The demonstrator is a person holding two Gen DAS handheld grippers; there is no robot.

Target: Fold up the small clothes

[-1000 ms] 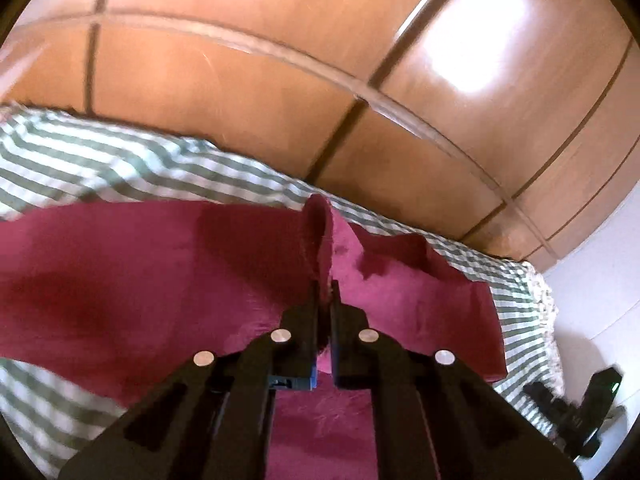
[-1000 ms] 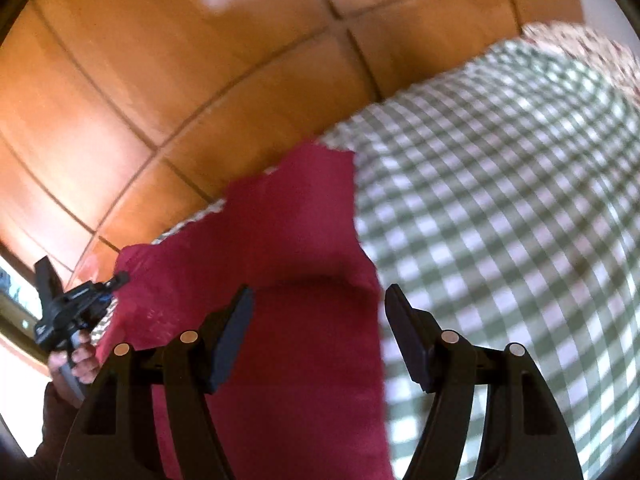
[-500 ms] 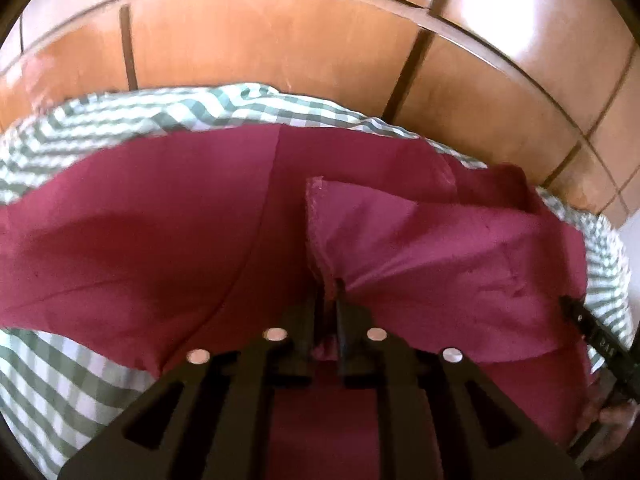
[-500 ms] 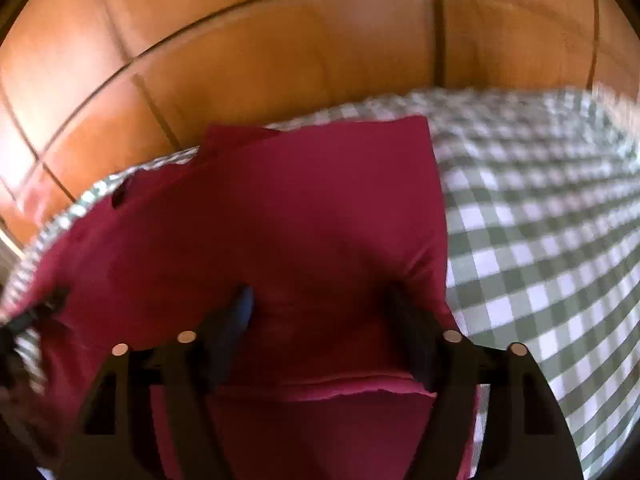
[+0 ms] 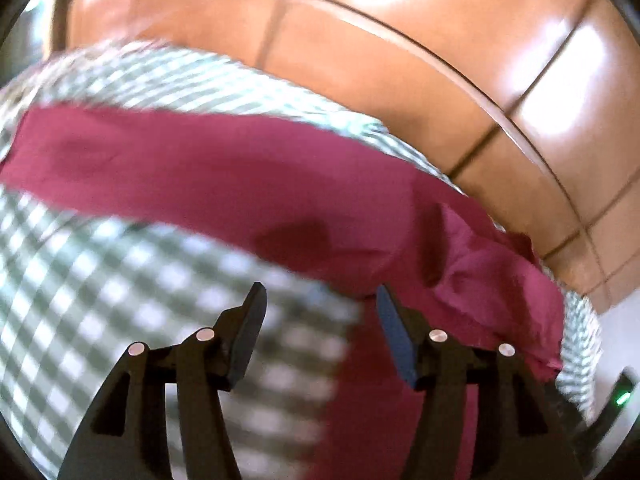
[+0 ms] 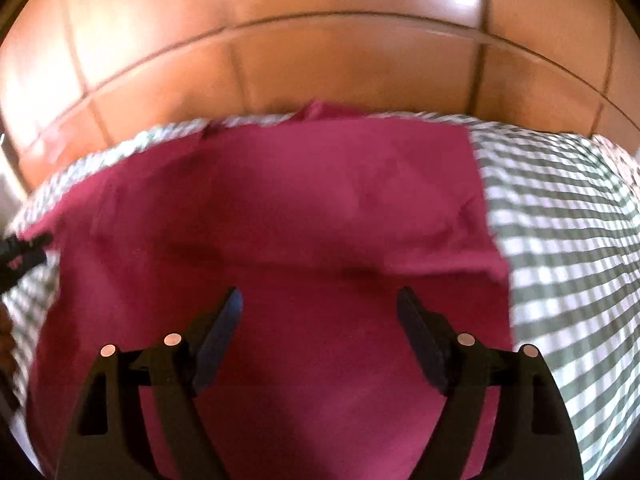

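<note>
Cloth [image 6: 304, 216] x1, maroon, on checked sheet [image 6: 568, 240], L tongs [image 5: 318, 312] just released it, R tongs [image 6: 320, 312] spread, empty.

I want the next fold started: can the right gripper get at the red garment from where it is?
Probably yes. The right gripper is open right above the red garment, which lies flat on the checked cloth, and nothing stands between them.
</note>
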